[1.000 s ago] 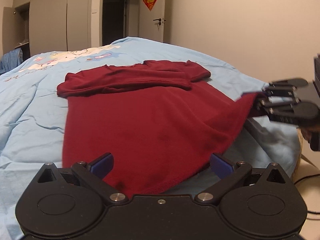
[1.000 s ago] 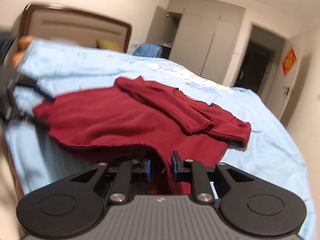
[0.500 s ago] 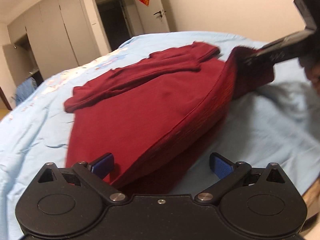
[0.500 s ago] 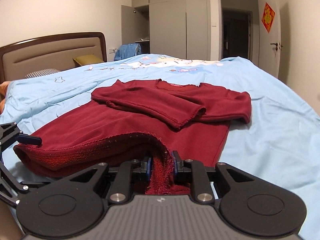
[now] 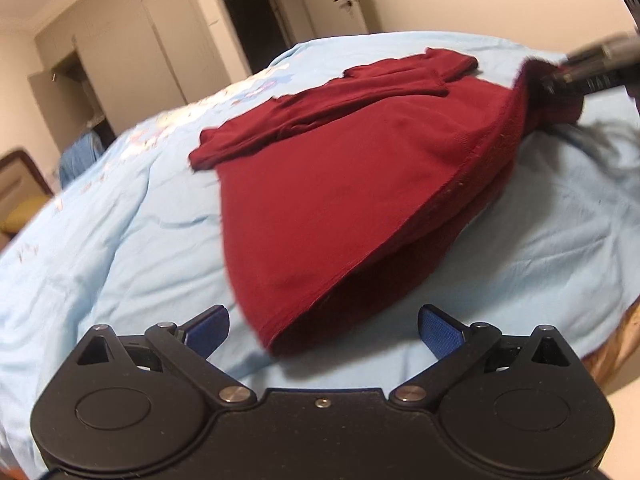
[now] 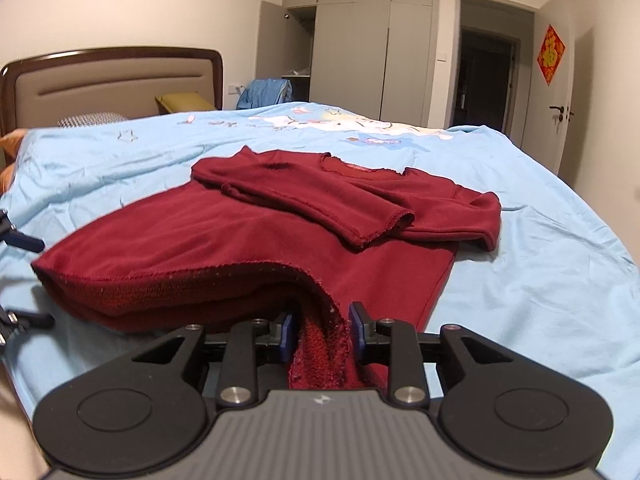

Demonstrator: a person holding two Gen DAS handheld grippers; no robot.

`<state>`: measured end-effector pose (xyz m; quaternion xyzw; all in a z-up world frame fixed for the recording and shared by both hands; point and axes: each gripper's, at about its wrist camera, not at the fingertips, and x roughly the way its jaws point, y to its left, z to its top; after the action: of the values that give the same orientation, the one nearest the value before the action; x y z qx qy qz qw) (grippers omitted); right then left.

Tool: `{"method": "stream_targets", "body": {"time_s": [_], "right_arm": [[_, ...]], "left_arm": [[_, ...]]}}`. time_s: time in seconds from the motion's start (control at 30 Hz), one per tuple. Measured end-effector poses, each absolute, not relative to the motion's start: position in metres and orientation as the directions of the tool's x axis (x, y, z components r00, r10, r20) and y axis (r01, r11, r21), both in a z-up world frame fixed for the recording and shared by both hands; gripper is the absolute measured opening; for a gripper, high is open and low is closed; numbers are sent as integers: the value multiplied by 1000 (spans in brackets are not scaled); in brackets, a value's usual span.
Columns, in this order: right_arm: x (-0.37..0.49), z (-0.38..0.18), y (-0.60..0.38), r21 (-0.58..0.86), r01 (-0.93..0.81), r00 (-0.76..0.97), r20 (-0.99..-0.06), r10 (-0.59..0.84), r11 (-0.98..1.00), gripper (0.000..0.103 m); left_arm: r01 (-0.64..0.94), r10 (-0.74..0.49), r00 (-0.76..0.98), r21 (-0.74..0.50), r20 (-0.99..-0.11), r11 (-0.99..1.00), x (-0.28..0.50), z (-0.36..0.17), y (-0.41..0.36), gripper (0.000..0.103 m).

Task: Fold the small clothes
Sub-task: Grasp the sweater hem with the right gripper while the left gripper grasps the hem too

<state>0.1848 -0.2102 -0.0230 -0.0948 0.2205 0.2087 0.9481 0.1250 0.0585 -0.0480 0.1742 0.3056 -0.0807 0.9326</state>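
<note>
A dark red shirt (image 6: 224, 240) lies on the light blue bedspread (image 6: 540, 280), with both sleeves folded across its chest. My right gripper (image 6: 323, 334) is shut on one corner of the hem, and cloth bunches between its blue pads. That corner is held up off the bed, so the hem edge curls and shows its underside. In the left wrist view the shirt (image 5: 340, 184) ends in the other hem corner, just ahead of my left gripper (image 5: 324, 332), which is open with nothing between its fingers. The right gripper (image 5: 560, 78) shows blurred at the upper right, and the left gripper (image 6: 22, 280) at the left edge.
A padded headboard (image 6: 108, 80) with pillows stands at the far left. Grey wardrobes (image 6: 352, 48) with one door open, a dark doorway (image 6: 484, 80) and a closed door with a red decoration (image 6: 551, 56) line the far wall. A blue heap of clothing (image 6: 266, 92) sits by the wardrobe.
The right gripper has lifted its hem corner and carried it up the bed, curling the hem. The left view has swung and tilted; the hem no longer lies between the open left fingers.
</note>
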Motion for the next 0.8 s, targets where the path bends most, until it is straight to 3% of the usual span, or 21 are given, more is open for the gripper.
{"method": "stream_targets", "body": {"time_s": [0.3,0.53,0.63,0.8], "right_arm": [[155,-39,-201,-297,-478,818,-493,296,826,52],[136,-53,-197,-360,-490,815,-513,269,794,54],[133,-53,-198,-379,-484,821,-509,259,789,53],[120,-59,-198,-459,-480,835,-499,230,747,53]], "left_arm": [[209,-249,760,-136,-601,968,122,-33,117,102],[60,-324,756,-433,-569,900,148,-39,152,98],[2,-354,752,-535,-556,845,160,-43,164,86],[-12,-371,730,-554,-574,833,168,-39,166,52]]}}
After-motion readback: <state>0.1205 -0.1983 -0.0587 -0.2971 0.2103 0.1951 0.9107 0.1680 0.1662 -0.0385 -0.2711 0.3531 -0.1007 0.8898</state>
